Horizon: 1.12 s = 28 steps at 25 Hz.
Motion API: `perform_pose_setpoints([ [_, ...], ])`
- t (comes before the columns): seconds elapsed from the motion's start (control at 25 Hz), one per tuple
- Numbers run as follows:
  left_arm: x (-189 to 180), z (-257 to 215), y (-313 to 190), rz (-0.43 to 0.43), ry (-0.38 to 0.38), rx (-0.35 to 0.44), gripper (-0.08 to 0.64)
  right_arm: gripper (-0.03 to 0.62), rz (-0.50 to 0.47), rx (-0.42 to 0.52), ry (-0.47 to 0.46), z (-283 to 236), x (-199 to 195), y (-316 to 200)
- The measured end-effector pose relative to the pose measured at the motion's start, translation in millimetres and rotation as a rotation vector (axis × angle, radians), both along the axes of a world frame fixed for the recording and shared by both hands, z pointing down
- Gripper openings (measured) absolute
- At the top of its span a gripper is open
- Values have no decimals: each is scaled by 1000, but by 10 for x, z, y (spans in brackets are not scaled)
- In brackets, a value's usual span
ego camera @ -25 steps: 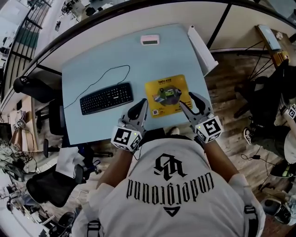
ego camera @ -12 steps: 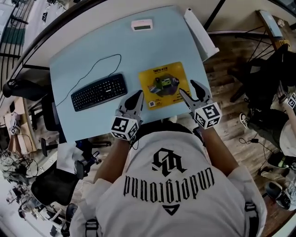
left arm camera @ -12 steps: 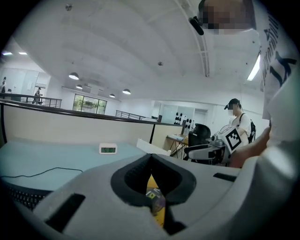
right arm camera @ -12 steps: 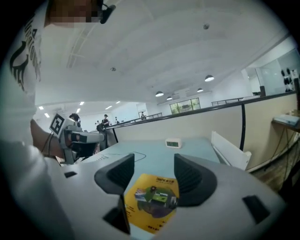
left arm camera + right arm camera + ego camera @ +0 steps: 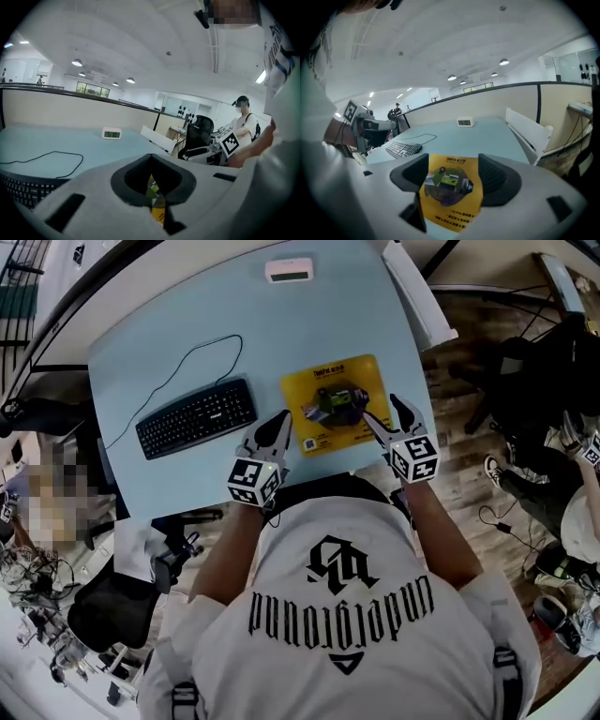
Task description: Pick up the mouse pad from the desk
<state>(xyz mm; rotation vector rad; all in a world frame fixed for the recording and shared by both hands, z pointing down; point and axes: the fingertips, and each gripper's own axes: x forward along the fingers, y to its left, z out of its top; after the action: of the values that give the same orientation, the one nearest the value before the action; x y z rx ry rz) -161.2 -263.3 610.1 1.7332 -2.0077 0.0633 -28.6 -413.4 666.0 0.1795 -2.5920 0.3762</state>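
Lifting this mouse pad (image 5: 336, 404) will likely be a matter of getting under it, not of strength. It looks thin, light and floppy, and it lies flat on the desk (image 5: 187, 343), so you probably can't pinch it from straight above. It sits just ahead of your right gripper (image 5: 382, 413), whose jaws are spread with nothing in them and the pad's print framed between. It lies ahead and to the right of your left gripper (image 5: 278, 427), whose jaws are closed tip to tip on nothing.

Take it at the corner nearest the right gripper. The desk's near edge runs close behind that corner, so you could probably draw the pad back until it overhangs, then clamp the lip. Expect it to droop once raised.

The keyboard (image 5: 195, 418) and its cable (image 5: 202, 357) lie beyond the left gripper's outer side, apart from the pad. A small clock (image 5: 289, 270) stands far ahead. Bare desk surrounds the pad elsewhere.
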Motion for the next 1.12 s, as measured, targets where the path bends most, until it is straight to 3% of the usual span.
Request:
perform_pose_setpoints([
  [0.24,-145,375,-18,9,1,-62,8,361,5,-40,109,515,-41,-47],
  [0.68,-297,837,-26,42,-22,-155,8,412,9,-31,320,1328,-68,-158],
  [1.12,-354,1019,10,48,13,-190,8,445,23,28,427,1653,-63,-219],
])
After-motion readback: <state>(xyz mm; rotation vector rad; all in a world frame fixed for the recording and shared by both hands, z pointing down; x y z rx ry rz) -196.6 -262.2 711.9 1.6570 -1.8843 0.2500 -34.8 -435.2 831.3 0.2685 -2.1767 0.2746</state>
